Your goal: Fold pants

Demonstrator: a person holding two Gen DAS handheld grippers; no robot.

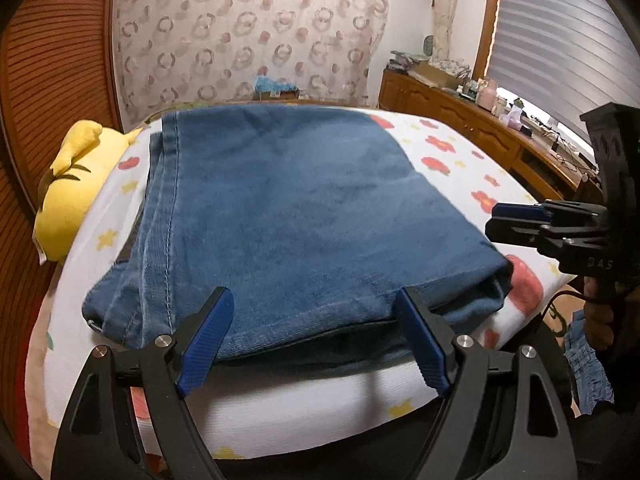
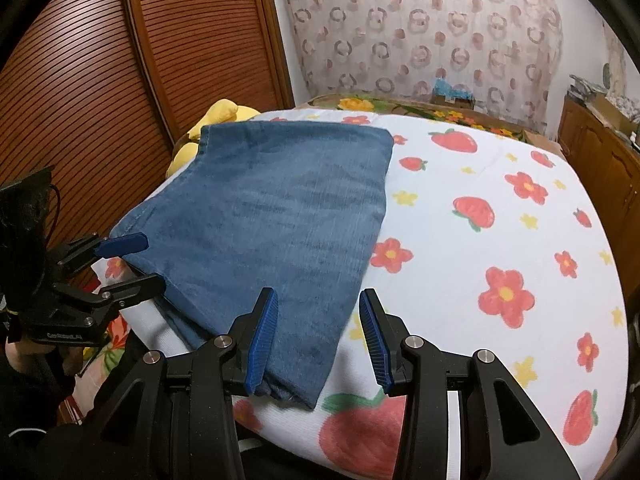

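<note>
The blue jeans (image 1: 288,208) lie folded into a flat rectangle on the flower-and-strawberry bedsheet (image 1: 444,160). My left gripper (image 1: 314,300) stands wide open at the jeans' near edge, one blue pad on either side of the fold and neither pressing on it. From the right wrist view, the left gripper (image 2: 154,260) is at the near left corner of the jeans (image 2: 280,208). My right gripper (image 2: 318,300) is open over the near right corner, its left finger above the denim and its right finger above the sheet. In the left wrist view the right gripper (image 1: 491,220) hovers beside the jeans' right edge.
A yellow plush toy (image 1: 72,188) lies at the bed's left edge beside a slatted wooden wardrobe door (image 2: 100,80). A wooden dresser (image 1: 460,108) with clutter runs along the right. Bare sheet (image 2: 500,220) stretches right of the jeans. A hand (image 1: 596,312) holds the right gripper's handle.
</note>
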